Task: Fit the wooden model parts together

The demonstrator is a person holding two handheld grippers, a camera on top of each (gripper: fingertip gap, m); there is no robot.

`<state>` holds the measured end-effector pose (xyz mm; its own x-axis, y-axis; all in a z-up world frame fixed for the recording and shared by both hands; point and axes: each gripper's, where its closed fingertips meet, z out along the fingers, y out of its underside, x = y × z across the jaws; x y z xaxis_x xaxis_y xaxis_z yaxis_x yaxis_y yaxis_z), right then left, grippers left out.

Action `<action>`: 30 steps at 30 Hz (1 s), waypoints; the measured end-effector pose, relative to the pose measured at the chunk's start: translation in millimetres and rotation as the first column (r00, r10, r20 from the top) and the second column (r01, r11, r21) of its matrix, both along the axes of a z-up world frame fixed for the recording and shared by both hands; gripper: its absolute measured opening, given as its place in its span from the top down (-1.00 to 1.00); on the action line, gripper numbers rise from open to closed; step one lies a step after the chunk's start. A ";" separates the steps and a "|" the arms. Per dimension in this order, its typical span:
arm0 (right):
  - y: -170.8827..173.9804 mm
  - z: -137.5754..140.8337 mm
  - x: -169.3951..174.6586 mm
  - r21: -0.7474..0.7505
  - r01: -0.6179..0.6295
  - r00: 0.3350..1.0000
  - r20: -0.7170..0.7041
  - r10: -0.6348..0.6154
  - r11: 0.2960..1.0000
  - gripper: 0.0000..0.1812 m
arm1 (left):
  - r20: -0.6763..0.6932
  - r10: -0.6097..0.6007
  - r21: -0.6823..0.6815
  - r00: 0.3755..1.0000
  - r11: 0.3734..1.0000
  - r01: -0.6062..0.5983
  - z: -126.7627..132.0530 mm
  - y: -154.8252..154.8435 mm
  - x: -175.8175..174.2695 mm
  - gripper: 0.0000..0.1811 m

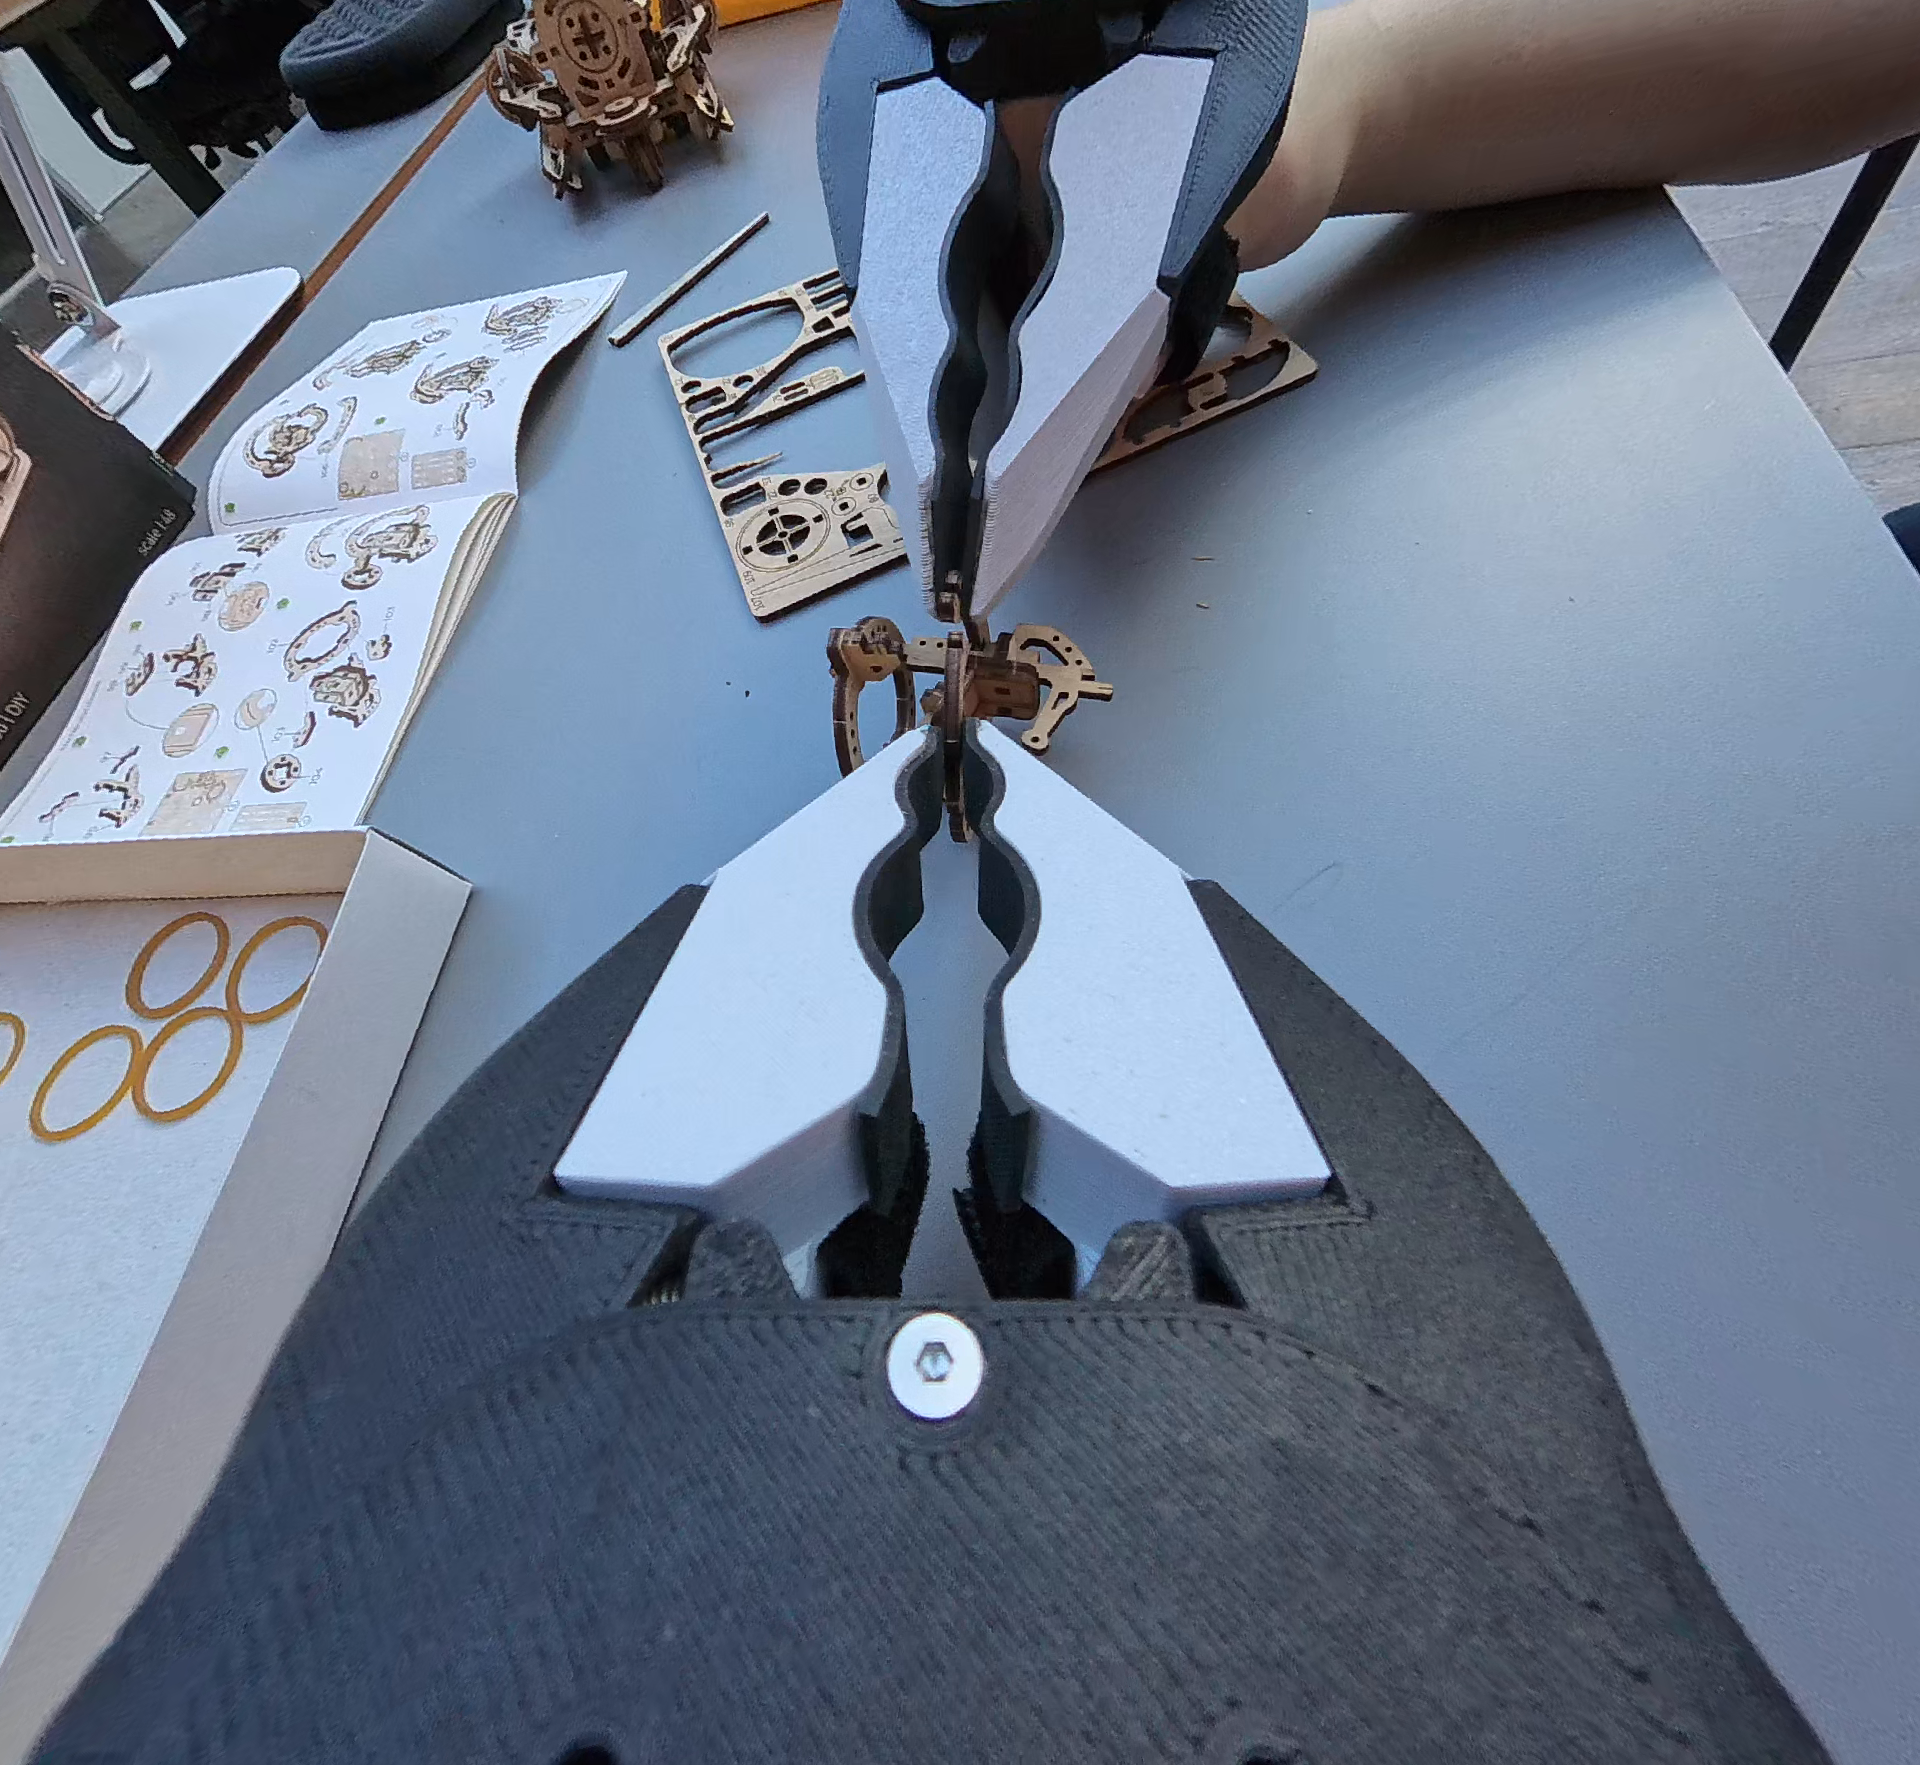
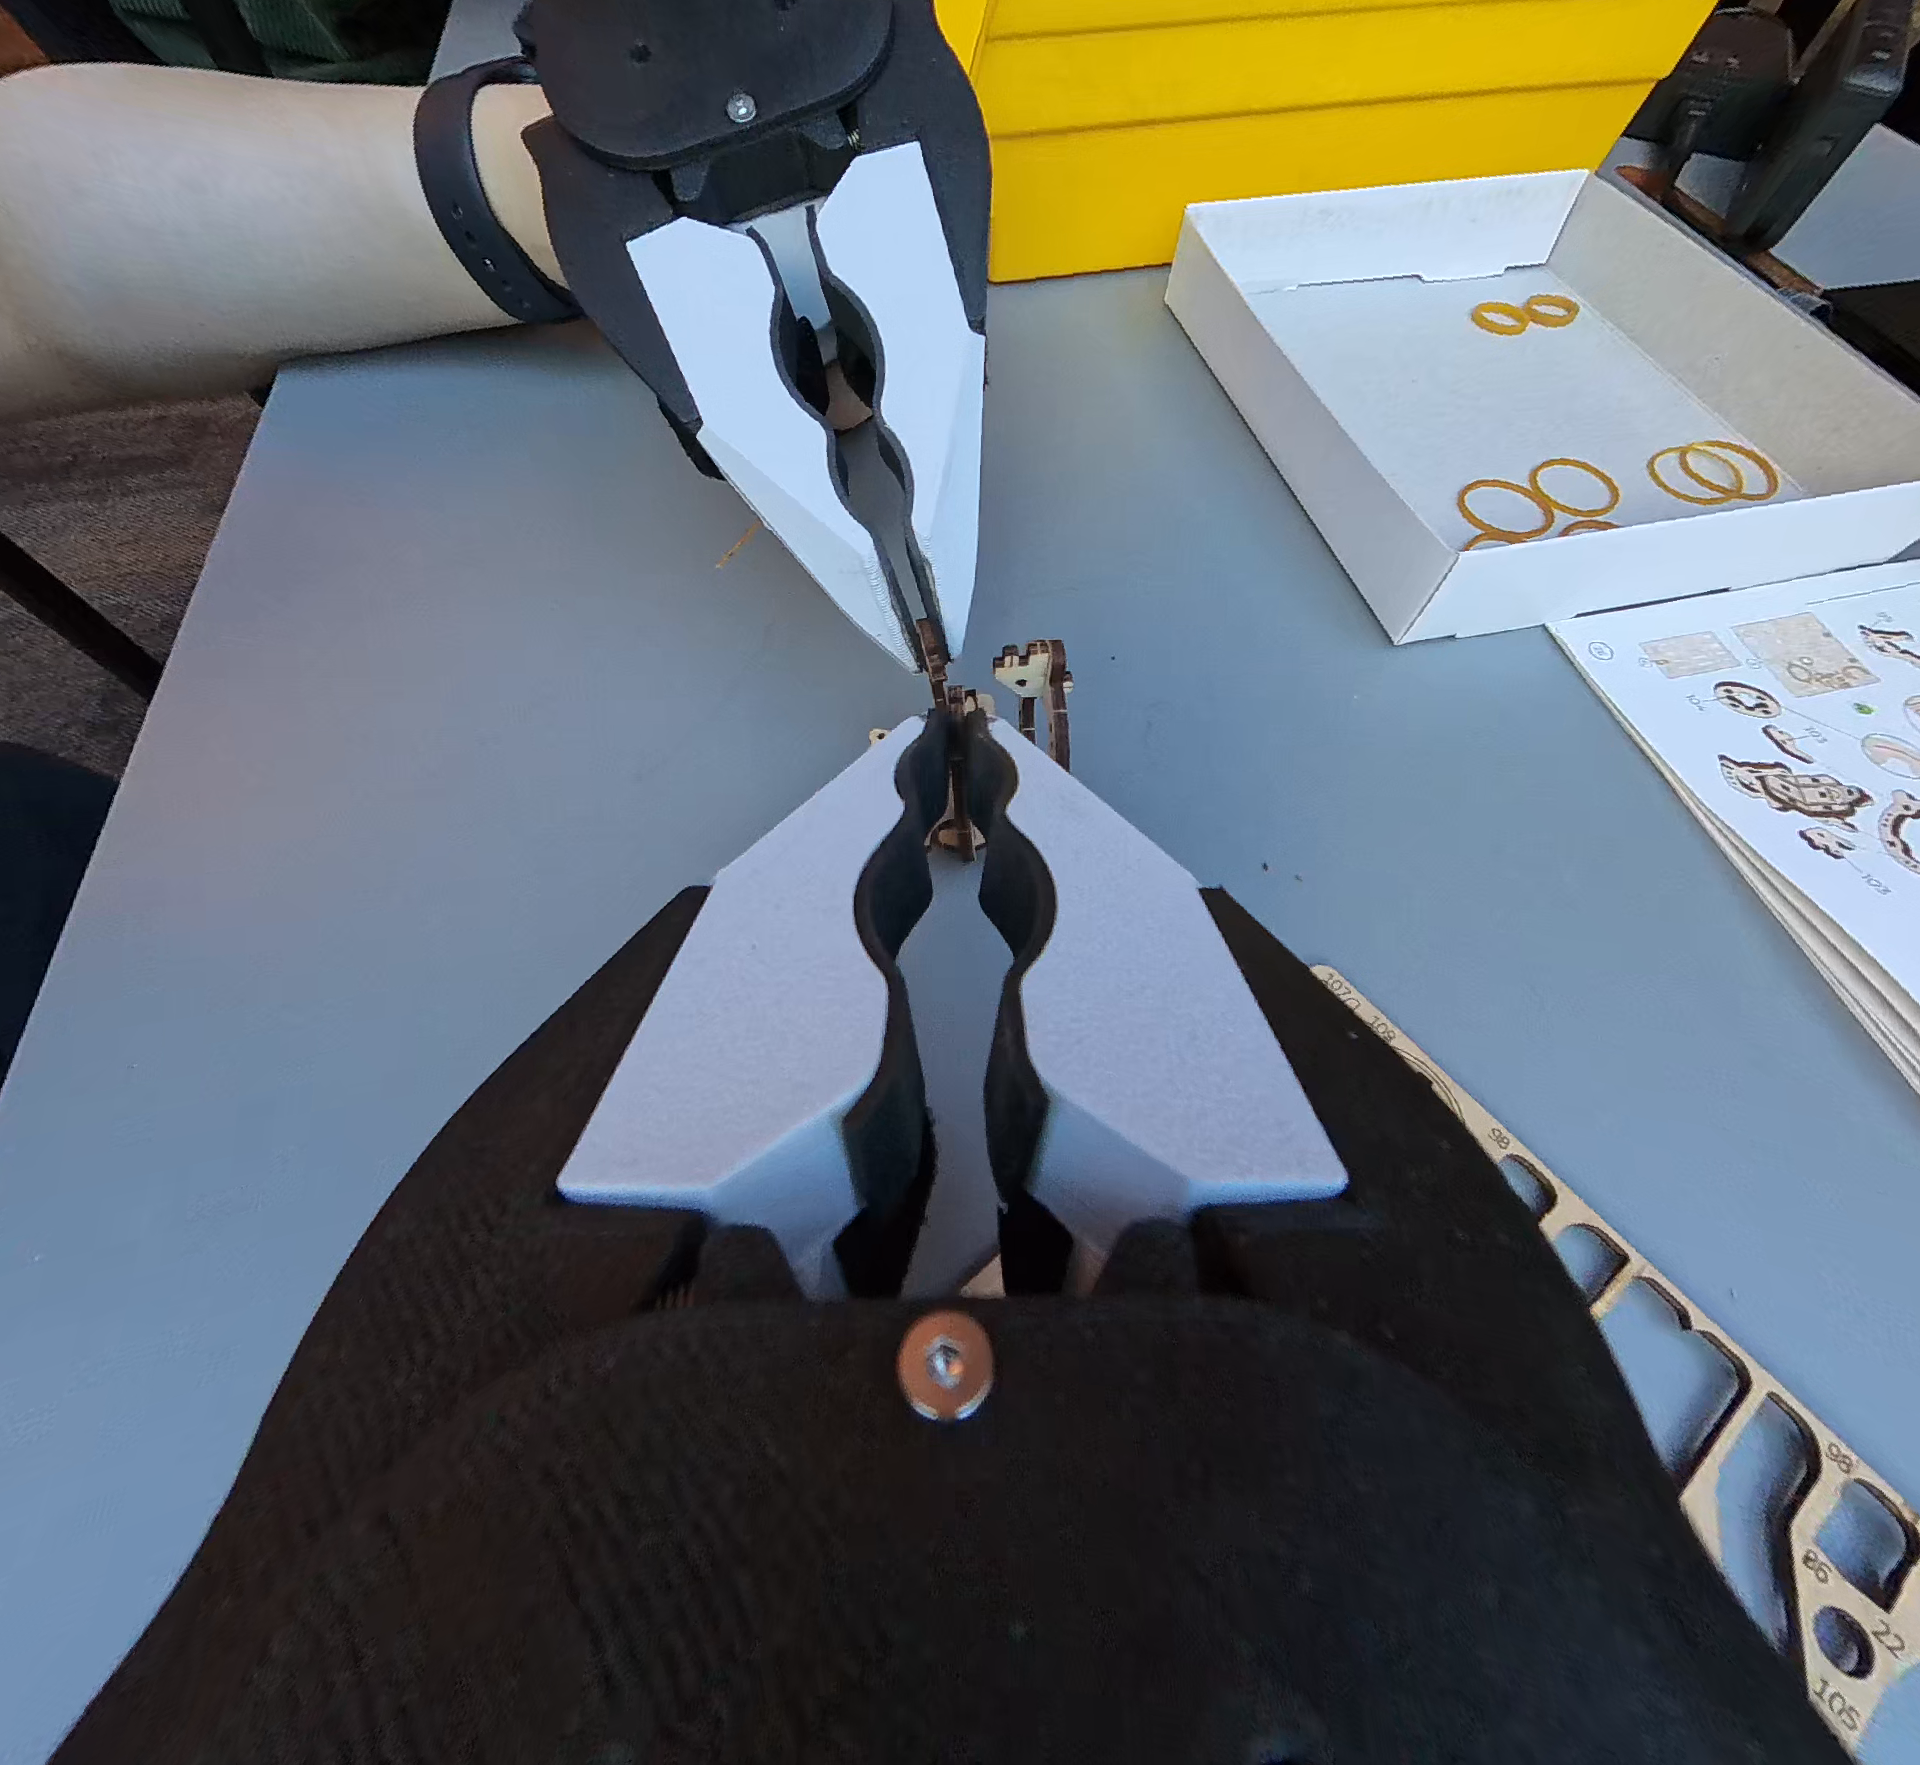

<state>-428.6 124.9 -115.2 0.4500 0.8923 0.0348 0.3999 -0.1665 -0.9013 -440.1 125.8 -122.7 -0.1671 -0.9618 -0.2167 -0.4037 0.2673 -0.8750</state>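
Note:
A small wooden sub-assembly [image 1: 997,681] with curved arms is held just above the grey table [image 1: 1455,780]. My left gripper [image 1: 951,744] is shut on a thin flat part [image 1: 953,796] of it. My right gripper [image 1: 951,588] comes in from the far side, shut on a small wooden tab at the assembly's top. In the right wrist view my right gripper [image 2: 956,733] pinches a thin wooden part [image 2: 958,816]. The left gripper [image 2: 930,650] meets it tip to tip. An arched piece [image 2: 1044,692] of the assembly sticks out to the right.
A finished wooden model [image 1: 613,42], a punched plywood sheet [image 1: 790,468], a loose stick [image 1: 691,276] and an open instruction booklet [image 1: 312,572] lie on the table. A white box [image 2: 1351,489] holds rubber bands. Yellow bins [image 2: 1299,53] stand behind. A person's forearms [image 1: 1558,84] rest on the table. Less than 4 cm separates the two grippers' tips.

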 end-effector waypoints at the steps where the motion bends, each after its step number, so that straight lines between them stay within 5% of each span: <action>1: 0.6 0.0 0.4 0.002 0.003 1.000 -0.004 -0.003 1.000 0.97 | 0.000 0.000 0.000 1.000 1.000 0.000 0.0 0.0 0.1 1.00; 30: -0.8 -2.1 -0.3 0.017 0.006 1.000 0.024 -0.006 1.000 0.96 | 0.002 0.002 0.006 1.000 1.000 -0.002 0.3 -0.1 0.6 1.00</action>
